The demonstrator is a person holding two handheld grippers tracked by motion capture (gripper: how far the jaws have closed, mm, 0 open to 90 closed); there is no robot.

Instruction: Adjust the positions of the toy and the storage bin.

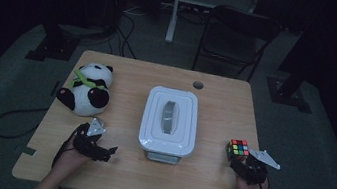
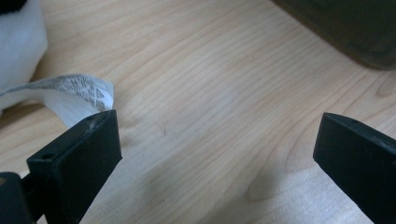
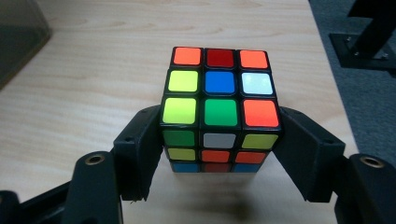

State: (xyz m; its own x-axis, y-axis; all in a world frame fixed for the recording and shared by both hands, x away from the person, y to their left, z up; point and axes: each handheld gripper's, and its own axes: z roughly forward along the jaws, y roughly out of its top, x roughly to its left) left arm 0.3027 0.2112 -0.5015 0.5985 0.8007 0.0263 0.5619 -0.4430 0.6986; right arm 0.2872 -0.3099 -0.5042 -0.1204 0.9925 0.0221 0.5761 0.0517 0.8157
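Two black jaws of my right gripper (image 3: 219,154) pinch the puzzle cube (image 3: 219,107) from either side, their pads against its lower rows, its scrambled top face turned up above them. The cube sits near the table's (image 1: 204,181) right edge, well to the right of the white lidded box (image 1: 170,120). My left gripper (image 2: 215,154) hovers left of that box, jaws spread over bare wood. Farther left of the box lies the plush panda (image 1: 87,88).
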